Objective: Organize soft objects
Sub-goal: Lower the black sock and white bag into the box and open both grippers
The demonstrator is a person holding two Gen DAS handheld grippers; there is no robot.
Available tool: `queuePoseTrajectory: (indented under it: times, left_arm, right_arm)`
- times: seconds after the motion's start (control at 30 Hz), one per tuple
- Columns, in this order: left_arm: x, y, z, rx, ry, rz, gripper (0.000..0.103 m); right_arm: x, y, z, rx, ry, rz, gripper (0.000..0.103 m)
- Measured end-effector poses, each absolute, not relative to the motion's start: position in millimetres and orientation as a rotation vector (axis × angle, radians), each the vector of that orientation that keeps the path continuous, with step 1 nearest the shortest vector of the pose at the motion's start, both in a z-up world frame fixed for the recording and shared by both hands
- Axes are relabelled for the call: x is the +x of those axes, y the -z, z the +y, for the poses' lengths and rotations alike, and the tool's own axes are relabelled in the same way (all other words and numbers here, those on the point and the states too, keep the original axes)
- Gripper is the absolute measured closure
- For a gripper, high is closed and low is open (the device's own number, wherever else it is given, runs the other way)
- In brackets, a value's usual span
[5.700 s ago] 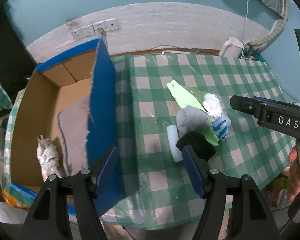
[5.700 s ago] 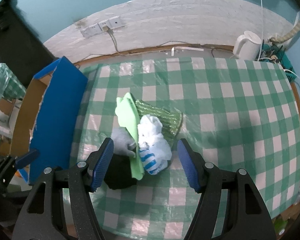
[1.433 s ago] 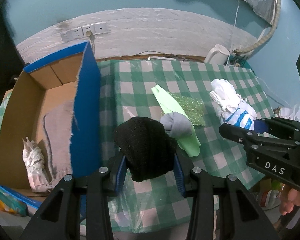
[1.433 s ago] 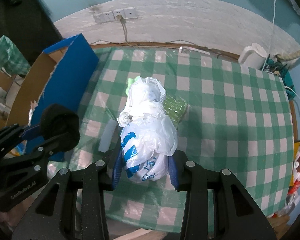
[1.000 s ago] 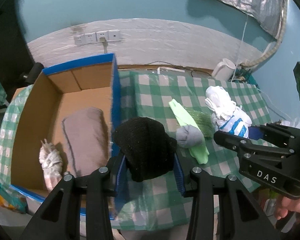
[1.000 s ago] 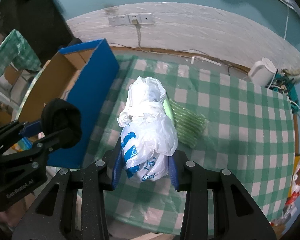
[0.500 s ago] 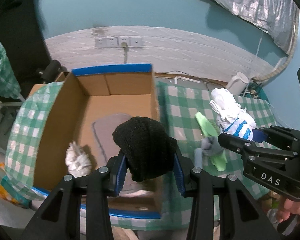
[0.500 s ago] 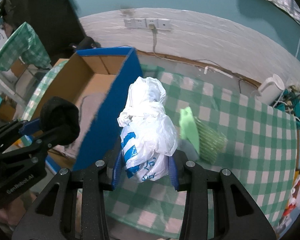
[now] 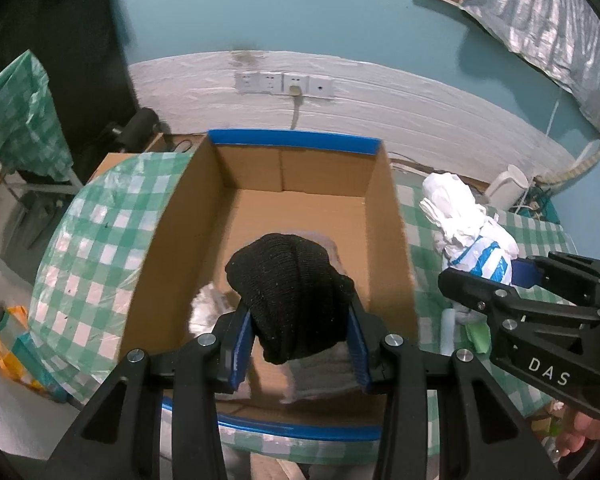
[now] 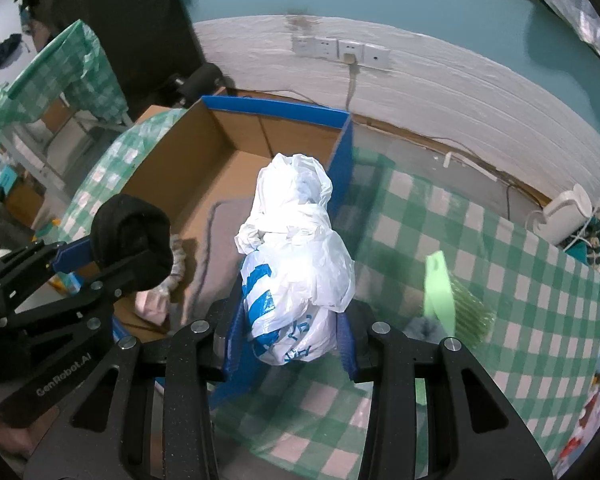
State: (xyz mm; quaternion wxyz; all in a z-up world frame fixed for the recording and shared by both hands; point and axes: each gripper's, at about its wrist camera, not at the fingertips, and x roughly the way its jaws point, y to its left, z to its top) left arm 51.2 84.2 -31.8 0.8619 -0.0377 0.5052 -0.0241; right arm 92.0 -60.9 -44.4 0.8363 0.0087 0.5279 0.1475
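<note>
My left gripper [image 9: 298, 344] is shut on a black knitted hat [image 9: 290, 292], which hangs above the open cardboard box [image 9: 396, 240] with blue edges. A grey folded cloth [image 9: 320, 372] and a whitish bundle [image 9: 206, 308] lie on the box floor under it. My right gripper [image 10: 290, 338] is shut on a white plastic bag with blue stripes [image 10: 296, 264], held over the box's right wall [image 10: 340, 168]. The right gripper's body [image 9: 540, 320] shows at the right of the left wrist view, the left one [image 10: 76, 276] at the left of the right wrist view.
On the green checked tablecloth [image 10: 500, 280] to the right of the box lie a light green sheet [image 10: 438, 284], a green ribbed piece [image 10: 470, 312] and a grey soft lump [image 10: 424, 328]. A white kettle [image 10: 564, 212] stands at the back right. Wall sockets [image 9: 284, 84] sit behind the box.
Both grippers have travelled left with their loads. The black hat went from over the box's right wall to above its inside; the plastic bag went from over the tablecloth to the box's right wall.
</note>
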Motion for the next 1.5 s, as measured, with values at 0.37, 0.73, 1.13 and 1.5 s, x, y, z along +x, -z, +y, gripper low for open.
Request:
queuePoseTrajectory:
  times: [0.37, 0.73, 1.13, 1.5]
  left_arm:
    - [58.0, 51.9, 120.9, -0.132, -0.001, 1.102, 0.061]
    - [61.4, 70.9, 139.8, -0.18, -0.035, 1.159, 0.045]
    - [58.4, 55.7, 127.4, -0.143, -0.005, 1.103, 0.033]
    - [55.4, 51.6, 107.4, -0.098, 0.025, 1.092, 0.033]
  right_arm:
    - [104.9, 55.5, -23.0, -0.018, -0.353, 1.149, 0.064]
    - [112.6, 62.9, -14.4, 0.017, -0.359, 1.166, 0.052]
    - [112.8, 60.9, -37.4, 0.043, -0.323, 1.16, 0.05]
    - [105.9, 56.6, -56.9, 0.062, -0.298, 1.149, 0.05]
